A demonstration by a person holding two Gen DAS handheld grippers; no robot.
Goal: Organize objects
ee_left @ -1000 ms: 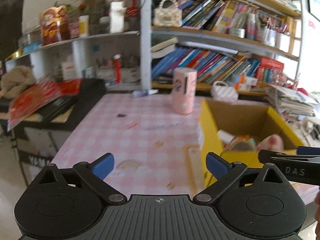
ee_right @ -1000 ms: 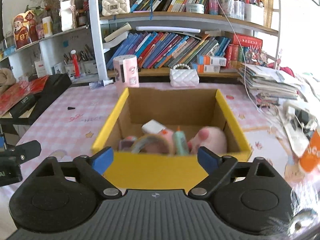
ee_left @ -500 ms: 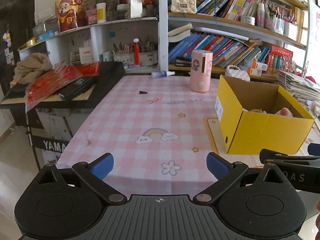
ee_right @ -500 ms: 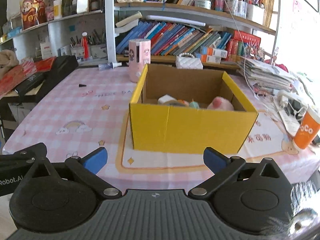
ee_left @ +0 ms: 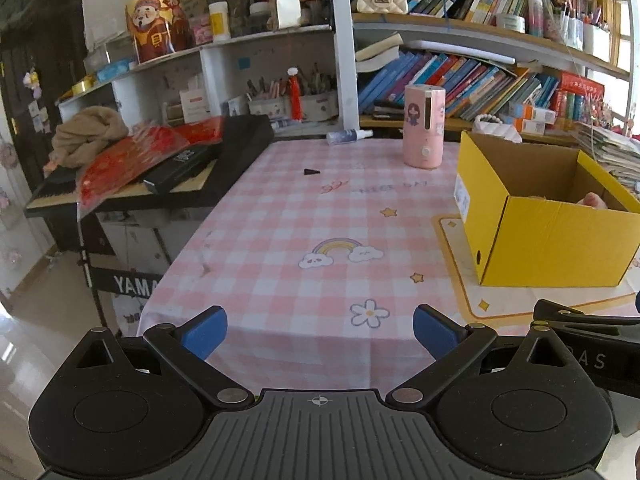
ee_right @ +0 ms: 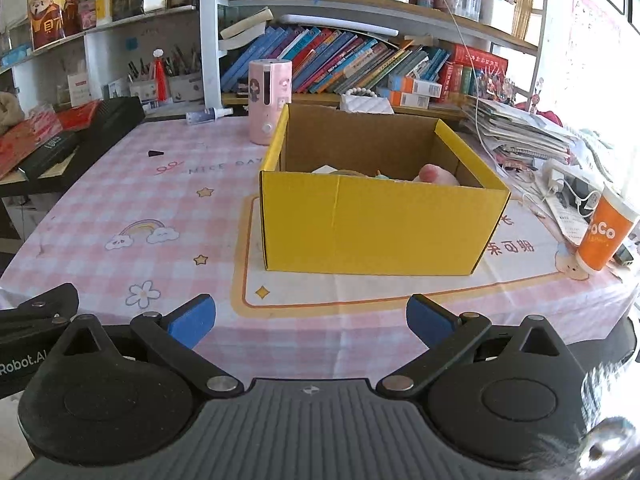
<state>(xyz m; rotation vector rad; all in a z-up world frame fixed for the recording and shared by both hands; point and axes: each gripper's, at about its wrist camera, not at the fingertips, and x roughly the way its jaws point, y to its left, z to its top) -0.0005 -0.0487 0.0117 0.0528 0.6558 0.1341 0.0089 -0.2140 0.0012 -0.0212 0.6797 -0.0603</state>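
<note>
A yellow cardboard box [ee_right: 380, 224] stands open on a cream mat on the pink checked table [ee_right: 132, 208]. Over its front wall I see the tops of a pink soft toy [ee_right: 434, 174] and other small items; most of its contents are hidden. In the left wrist view the box [ee_left: 548, 240] is at the right. My right gripper [ee_right: 307, 322] hangs open and empty over the table's near edge, well short of the box. My left gripper [ee_left: 320, 333] is also open and empty, to the left of the box.
A pink cylinder [ee_right: 269, 102] stands behind the box, a small spray bottle [ee_right: 208, 114] lies at the back, and a black cap [ee_right: 155, 153] rests on the cloth. An orange cup [ee_right: 606, 234] and paper stacks crowd the right. A keyboard [ee_left: 168, 168] with red bags flanks the left.
Both grippers have drawn back from the box toward the table's near edge and sunk slightly. The box now looks smaller and farther, and its contents are mostly hidden behind its front wall.
</note>
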